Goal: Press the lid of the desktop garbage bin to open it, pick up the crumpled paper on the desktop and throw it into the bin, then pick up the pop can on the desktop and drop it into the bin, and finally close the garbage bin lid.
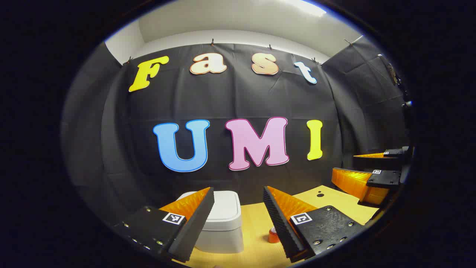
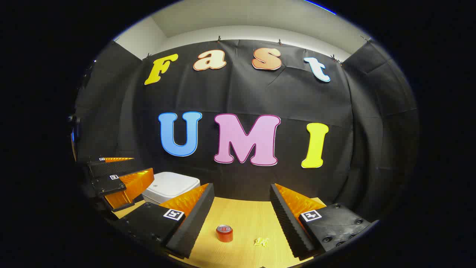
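Observation:
A white bin (image 1: 223, 223) with its lid down stands on the wooden desktop (image 1: 256, 227), partly behind my left gripper's (image 1: 238, 223) left finger. That gripper hangs open above the desk with nothing between its fingers. A short orange-red pop can (image 1: 273, 235) peeks out beside its right finger. In the right gripper view the can (image 2: 224, 233) stands upright on the desk, and a small pale crumpled paper (image 2: 261, 242) lies to its right. My right gripper (image 2: 241, 223) is open and empty above them. The bin (image 2: 170, 186) is at the left there.
The right gripper (image 1: 368, 175) shows at the right edge of the left gripper view. The left gripper (image 2: 119, 178) shows at the left of the right gripper view, in front of the bin. Black cloth walls close the desk at the back and sides.

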Demonstrator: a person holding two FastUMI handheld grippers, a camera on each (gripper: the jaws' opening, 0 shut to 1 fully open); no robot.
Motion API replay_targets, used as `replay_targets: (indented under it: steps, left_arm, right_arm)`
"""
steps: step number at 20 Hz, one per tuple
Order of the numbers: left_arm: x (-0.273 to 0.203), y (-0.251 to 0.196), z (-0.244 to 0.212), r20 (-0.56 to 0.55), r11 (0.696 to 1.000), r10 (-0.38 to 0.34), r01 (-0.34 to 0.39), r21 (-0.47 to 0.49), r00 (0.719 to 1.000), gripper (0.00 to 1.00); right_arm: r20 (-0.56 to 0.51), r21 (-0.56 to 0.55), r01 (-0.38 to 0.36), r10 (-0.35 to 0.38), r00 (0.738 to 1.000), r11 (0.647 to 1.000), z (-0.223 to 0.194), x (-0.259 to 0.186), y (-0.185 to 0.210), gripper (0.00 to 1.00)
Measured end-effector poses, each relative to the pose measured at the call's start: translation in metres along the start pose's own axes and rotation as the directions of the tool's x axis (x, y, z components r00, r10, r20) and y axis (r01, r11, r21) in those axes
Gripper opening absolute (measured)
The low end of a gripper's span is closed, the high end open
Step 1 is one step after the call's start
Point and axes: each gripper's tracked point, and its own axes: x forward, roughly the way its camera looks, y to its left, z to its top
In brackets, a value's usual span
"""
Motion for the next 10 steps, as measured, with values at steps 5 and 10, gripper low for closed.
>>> replay_targets:
  steps: [5,10]
  left_arm:
    - [-0.004,-0.004,0.001,0.015,1.0,-0.009,0.009,0.011,1.0,0.88]
    - [-0.01,-0.008,-0.007,-0.012,0.997,-0.017,0.016,-0.075,1.0,0.89]
  right_arm:
    - [-0.013,-0.004,0.034,-0.034,0.999,0.999,-0.005,-0.017,-0.012,0.98]
    - [0.015,0.02,0.079,-0.08,0.997,0.997,0.003,-0.029,-0.025,0.98]
